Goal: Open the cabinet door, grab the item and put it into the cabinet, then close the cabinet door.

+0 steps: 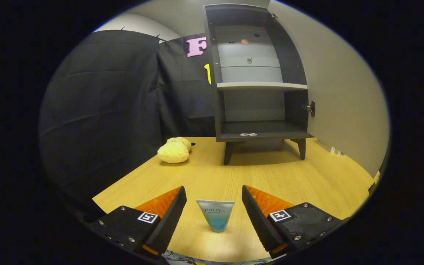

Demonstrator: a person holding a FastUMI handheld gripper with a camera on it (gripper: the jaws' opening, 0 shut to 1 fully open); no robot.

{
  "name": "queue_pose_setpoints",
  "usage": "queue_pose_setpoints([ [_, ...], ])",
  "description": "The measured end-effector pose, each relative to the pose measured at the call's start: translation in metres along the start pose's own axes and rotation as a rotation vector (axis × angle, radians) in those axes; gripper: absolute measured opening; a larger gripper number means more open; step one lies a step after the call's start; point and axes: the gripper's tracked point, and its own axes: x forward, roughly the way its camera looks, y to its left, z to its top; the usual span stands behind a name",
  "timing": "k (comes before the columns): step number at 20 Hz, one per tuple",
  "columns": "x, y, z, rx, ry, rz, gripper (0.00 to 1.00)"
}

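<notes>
The small dark two-shelf cabinet [258, 84] on short legs is standing toward the far edge of the light wooden worktop [307, 180], and its front is already gaping: both compartments are showing their pale back panels, and the door [310, 108] is swung back to the right, showing edge-on with its small metal knob. So the first step of the task is looking done.

The item, a small squeeze tube [215, 214] with a silvery flat crimped end and a pale blue body, is standing on its cap near the worktop's near edge. It is sitting between the two fingers of the gripper [214, 211], which is spread wide; there is clear wood showing on either side of the tube, so neither finger is touching it and nothing is being grasped yet. The grab seems to be just getting under way: the fingers are straddling the tube and only need to close.

Still remaining, by my reading: clamping the tube, carrying it across the worktop to one of the open compartments, letting go, and swinging the door back over the front.

A fluffy yellow plush toy [174, 150] is lying near the worktop's left edge, left of the cabinet legs and well apart from the tube, out of the direct path.
</notes>
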Motion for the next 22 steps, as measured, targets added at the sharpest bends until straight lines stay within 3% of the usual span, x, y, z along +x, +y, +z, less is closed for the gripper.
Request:
queue_pose_setpoints([
  [7, 0.005, -0.004, -0.033, -0.032, 0.091, -0.020, 0.84],
  [9, 0.002, -0.011, -0.033, -0.058, 0.099, -0.055, 0.67],
  [11, 0.002, -0.006, -0.034, -0.049, 0.123, -0.036, 0.53],
  [22, 0.018, -0.028, 0.059, -0.020, -0.003, -0.048, 0.53],
])
